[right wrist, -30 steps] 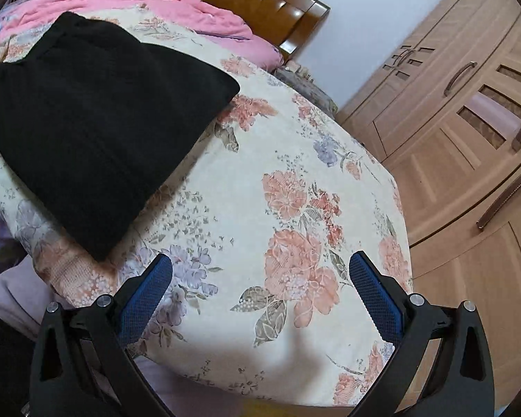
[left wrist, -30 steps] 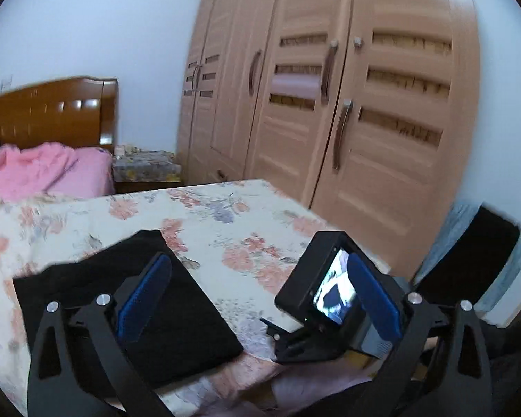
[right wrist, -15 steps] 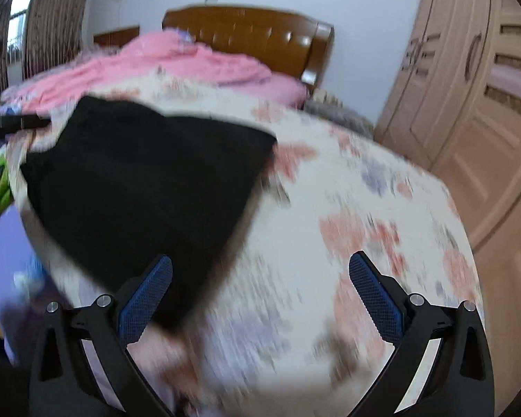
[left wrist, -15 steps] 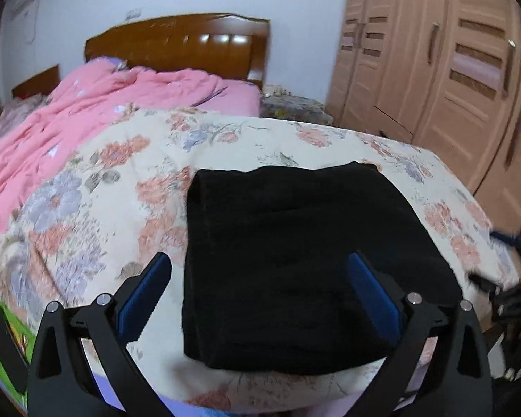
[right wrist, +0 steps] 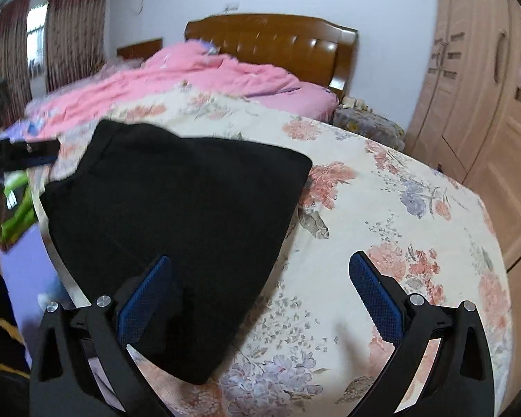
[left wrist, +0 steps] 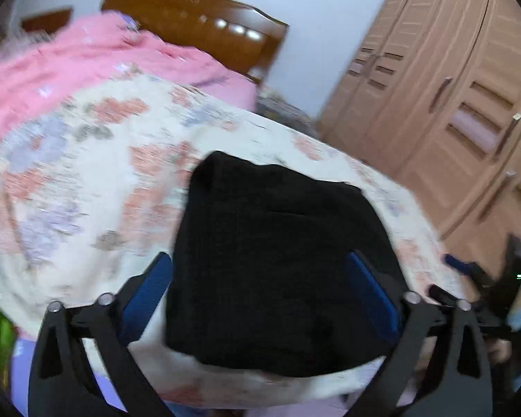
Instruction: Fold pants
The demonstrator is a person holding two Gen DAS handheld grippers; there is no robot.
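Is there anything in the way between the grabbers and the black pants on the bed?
Nothing visible. The black pants lie folded on the flowered bedspread, right under the open left gripper. The open right gripper hangs over their edge, nothing between.

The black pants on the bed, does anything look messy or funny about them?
Nothing much. The black pants lie folded into a neat block on the flowery bedspread, near its front edge. The only untidy thing is the pink blanket, bunched up by the headboard.
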